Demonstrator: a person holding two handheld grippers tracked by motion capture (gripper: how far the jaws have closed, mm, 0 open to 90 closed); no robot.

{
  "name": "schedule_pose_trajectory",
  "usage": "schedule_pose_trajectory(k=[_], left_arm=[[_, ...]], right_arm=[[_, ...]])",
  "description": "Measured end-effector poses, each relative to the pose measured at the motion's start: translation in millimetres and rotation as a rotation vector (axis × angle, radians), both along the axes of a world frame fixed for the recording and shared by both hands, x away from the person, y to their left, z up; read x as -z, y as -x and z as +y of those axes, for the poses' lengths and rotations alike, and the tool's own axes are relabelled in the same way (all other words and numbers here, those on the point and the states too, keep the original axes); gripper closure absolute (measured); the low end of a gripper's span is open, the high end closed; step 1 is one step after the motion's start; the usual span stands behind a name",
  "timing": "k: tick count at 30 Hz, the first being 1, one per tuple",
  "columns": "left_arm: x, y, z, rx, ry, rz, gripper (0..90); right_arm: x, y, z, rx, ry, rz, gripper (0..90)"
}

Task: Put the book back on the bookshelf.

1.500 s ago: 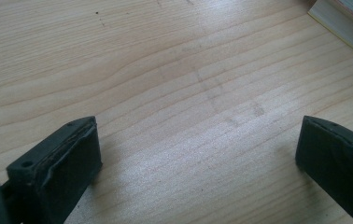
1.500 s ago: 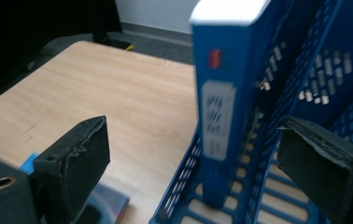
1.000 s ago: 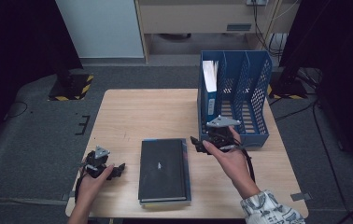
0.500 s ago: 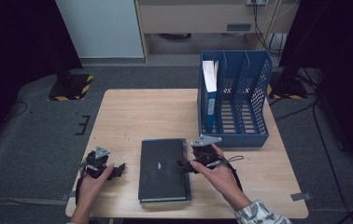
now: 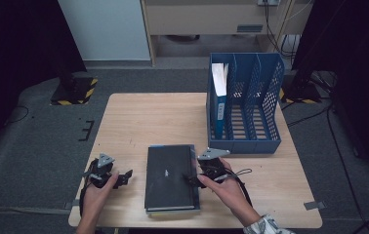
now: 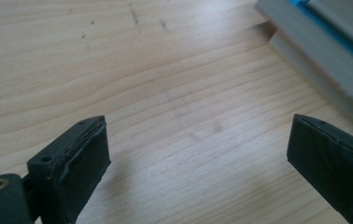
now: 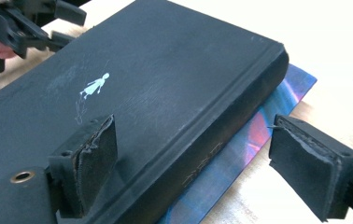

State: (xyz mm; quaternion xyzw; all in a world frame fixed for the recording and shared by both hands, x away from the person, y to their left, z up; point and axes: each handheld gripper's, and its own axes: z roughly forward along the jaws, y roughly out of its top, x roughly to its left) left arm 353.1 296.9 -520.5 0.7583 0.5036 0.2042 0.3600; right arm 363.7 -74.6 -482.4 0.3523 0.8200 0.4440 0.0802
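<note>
1. While the right gripper (image 5: 192, 178) sits at the right edge of the black book (image 5: 169, 176), its jaws stand wide, one over the cover and one out past the spine side, and they are not squeezing yet.
2. That book lies flat near the front of the table (image 5: 143, 122), on top of a thin colorful book (image 7: 263, 126) that peeks out under it.
3. If the jaws close too low, they may grab both books, or push the thin one away.
4. If they pinch only the cover, the book may flop open and slip out.
5. A thick book looks heavy, so a grip at one edge may let it tip and drop.
6. The left gripper (image 5: 124, 176) waits just left of the book with jaws wide and nothing in them, though they have just closed a little. If it stays away, the book may slide on the wood.
7. The blue file rack (image 5: 251, 97) stands close behind, so a quick lift may bump it.
</note>
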Motion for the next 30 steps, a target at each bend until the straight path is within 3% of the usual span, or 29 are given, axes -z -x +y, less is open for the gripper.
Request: schedule_pose_trajectory(k=[5,6,12,17,22,24,27,30], left_arm=[[-9.8,6.4,-10.5,0.053,0.012,-0.024,6.3],[-12.1,7.6,-11.8,0.052,0.035,-0.034,6.7],[-27.8,13.5,-21.9,0.101,0.079,-0.032,9.4],[-46.2,15.8,-42.9,0.191,0.064,-0.036,9.4],[-49.7,12.2,-60.1,0.241,0.045,0.023,12.3],[-47.7,9.1,-64.6,0.257,0.077,0.055,13.9],[-46.4,4.4,-69.4,0.277,0.089,0.079,14.3],[-47.0,2.9,-75.6,0.316,0.109,0.092,22.1]], right_arm=[[2.2,1.7,3.5,0.008,0.001,0.008,14.2],[2.0,1.9,3.7,0.009,0.002,0.009,13.9],[2.8,-0.9,3.3,0.002,0.003,0.021,10.6],[1.5,-3.9,9.3,-0.010,0.012,0.049,10.9],[0.5,-4.0,17.6,-0.025,0.017,0.070,10.7],[0.8,-5.2,20.0,-0.029,0.018,0.073,10.5],[1.7,-6.8,23.0,-0.026,0.014,0.081,9.0],[2.1,-7.7,24.0,-0.018,0.011,0.091,8.1]])
